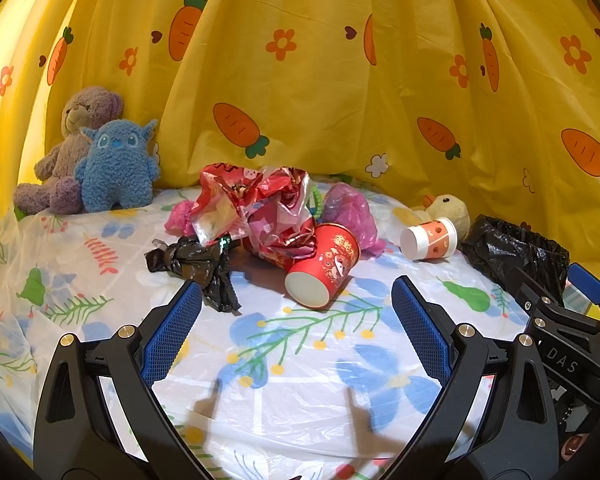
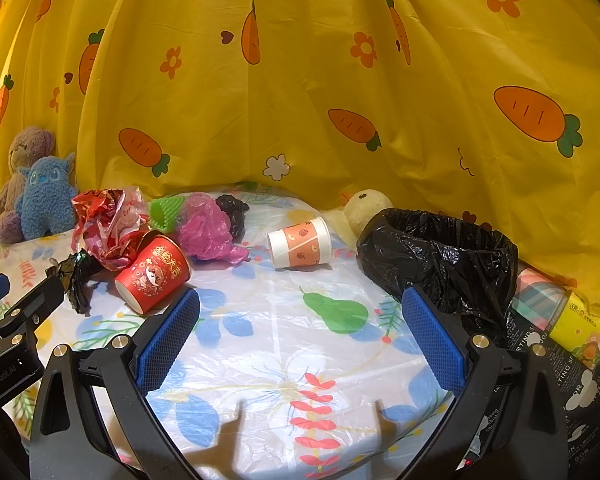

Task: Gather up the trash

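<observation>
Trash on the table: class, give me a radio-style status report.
Left gripper open, empty. Right gripper open, empty. Red cup and orange cup on their sides, uncollected. Black bin bag open, path clear.

surface: table under floral plastic cloth (image 2: 284, 344) | on it: red paper cup (image 2: 153, 274) on side; orange-white cup (image 2: 300, 243) on side; crumpled black bag (image 1: 196, 264); red wrapper (image 1: 256, 204); bin bag (image 2: 448, 256)

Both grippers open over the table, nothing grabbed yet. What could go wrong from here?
1. The red cup lies on its side, so a loose pinch may roll it.
2. Its rim touches the crumpled red wrapper; grabbing could drag that along.
3. The black bin bag rim looks slack and might fold shut on drop.
</observation>
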### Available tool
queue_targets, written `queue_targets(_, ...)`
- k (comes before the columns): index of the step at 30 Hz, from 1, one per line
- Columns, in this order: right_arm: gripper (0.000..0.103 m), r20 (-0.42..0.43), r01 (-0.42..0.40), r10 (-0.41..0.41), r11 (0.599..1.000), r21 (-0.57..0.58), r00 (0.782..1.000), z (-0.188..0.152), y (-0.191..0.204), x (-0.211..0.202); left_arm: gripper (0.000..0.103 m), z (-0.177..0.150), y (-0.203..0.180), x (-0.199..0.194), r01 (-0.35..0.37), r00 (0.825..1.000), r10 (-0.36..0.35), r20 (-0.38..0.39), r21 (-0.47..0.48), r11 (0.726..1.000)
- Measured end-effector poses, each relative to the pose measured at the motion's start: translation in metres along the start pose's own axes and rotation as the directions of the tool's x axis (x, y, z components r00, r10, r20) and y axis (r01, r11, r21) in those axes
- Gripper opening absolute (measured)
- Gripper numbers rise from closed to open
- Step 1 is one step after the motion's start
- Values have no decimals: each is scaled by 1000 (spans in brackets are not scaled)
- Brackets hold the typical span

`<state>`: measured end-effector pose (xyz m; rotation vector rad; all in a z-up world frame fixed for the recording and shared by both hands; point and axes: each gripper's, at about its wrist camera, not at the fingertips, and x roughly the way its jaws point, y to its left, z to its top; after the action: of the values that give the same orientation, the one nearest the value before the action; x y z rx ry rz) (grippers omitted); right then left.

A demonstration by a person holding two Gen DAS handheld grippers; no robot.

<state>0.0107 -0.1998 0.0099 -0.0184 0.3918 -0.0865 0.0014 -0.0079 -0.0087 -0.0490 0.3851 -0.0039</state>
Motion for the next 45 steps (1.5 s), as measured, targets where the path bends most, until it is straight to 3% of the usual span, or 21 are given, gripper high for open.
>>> queue_targets(45,98,4,2,-2,1000,4,1000,0,-4,1,94,1,-10,2,10,1000,-10,-9,-7,1000)
